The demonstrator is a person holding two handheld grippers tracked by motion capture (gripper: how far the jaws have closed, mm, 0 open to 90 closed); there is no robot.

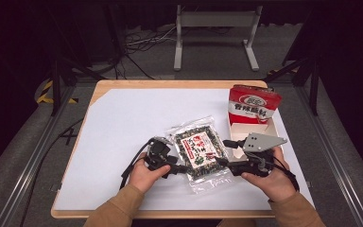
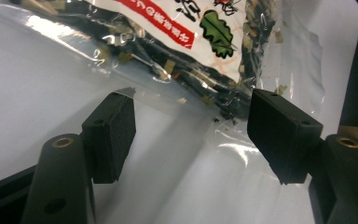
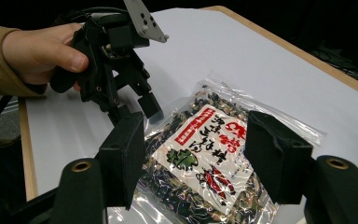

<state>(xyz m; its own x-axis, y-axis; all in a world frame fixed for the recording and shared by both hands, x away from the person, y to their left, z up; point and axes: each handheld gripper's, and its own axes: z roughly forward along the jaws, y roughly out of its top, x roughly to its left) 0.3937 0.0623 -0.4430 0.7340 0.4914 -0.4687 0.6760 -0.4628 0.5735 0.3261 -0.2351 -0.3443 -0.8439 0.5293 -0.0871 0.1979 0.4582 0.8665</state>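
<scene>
**Seaweed packet: handling and grip points**

The packet (image 1: 198, 152) lies flat on the table near its front edge, between the left gripper (image 1: 177, 166) and right gripper (image 1: 223, 152), beside the box (image 1: 250, 124) at the right edge. Both grippers stand wide open and hold nothing; the left jaws straddle the clear bottom seal. Judge the packet light, limp and slippery, with brittle contents. Take it by the flat sealed margins, not the filled middle, and close gently so the film does not slip.

The seaweed packet (image 2: 177, 42) is cut off by the left gripper view's top edge.
</scene>
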